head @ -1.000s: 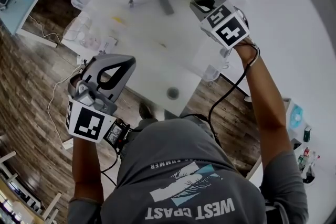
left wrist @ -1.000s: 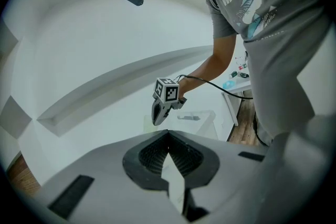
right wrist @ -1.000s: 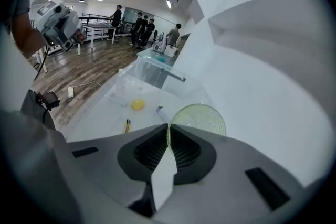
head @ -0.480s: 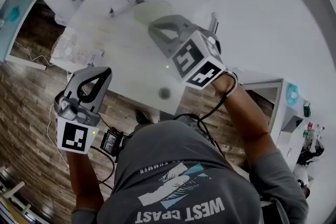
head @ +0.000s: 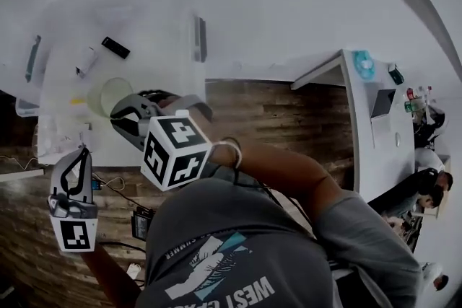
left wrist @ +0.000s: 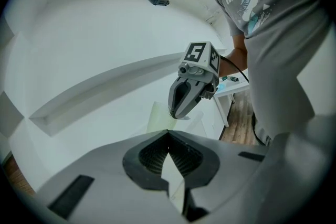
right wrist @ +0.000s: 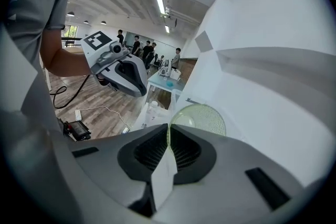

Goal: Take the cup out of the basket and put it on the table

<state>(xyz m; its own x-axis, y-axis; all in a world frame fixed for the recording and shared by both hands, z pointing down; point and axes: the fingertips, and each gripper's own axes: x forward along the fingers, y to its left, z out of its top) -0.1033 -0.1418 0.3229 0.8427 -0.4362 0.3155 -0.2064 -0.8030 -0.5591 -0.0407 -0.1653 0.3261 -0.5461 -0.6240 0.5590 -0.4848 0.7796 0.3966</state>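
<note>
Gripping the pale green cup [right wrist: 203,118] by its rim, right gripper [right wrist: 168,129] jaws nearly closed on it, above white table [right wrist: 242,124], near clear basket [head: 144,11], left gripper [left wrist: 168,135] jaws together, empty, beside wood floor [head: 260,112].

Pale green see-through cup [head: 105,95]; brown wood-plank floor [head: 289,112]; grey printed shirt [head: 238,249]

Cup [right wrist: 206,119] base hidden behind right gripper [right wrist: 168,129], its 6 o'clock side; dark item [head: 115,47], 10 o'clock, too small to identify.
</note>
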